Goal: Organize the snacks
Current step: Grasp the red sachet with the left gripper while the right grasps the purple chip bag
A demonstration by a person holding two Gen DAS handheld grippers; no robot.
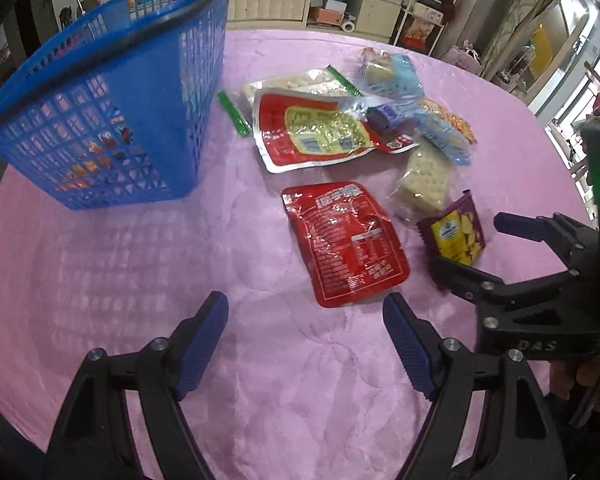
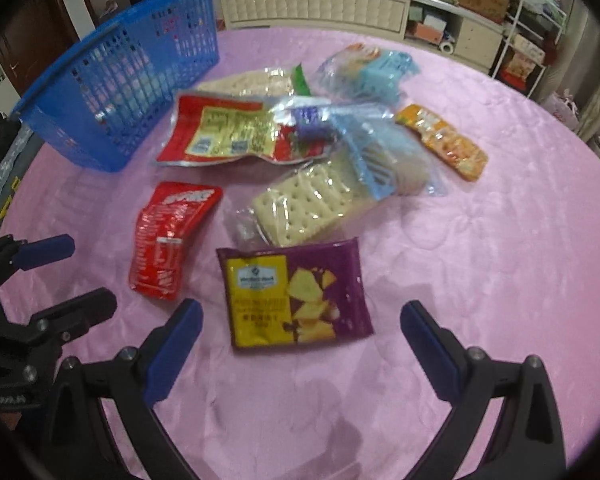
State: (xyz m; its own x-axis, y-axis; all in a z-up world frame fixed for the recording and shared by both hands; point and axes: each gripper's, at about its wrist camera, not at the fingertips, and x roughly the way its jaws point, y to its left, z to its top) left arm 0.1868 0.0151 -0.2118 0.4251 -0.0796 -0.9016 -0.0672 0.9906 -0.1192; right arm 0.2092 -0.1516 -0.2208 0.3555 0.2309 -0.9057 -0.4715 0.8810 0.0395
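Hovering over the pink table (image 2: 480,264), both claws gape wide and empty: left gripper (image 1: 306,344) near the small red packet (image 1: 342,240), right gripper (image 2: 300,344) by the purple-and-yellow packet (image 2: 296,292). Blue basket (image 1: 112,120) sits by the far left edge.

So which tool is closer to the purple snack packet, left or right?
Right. The right tool stands open just in front of the purple snack packet, which lies nearly between its fingers. The left tool is off to the side, nearer the small red packet.
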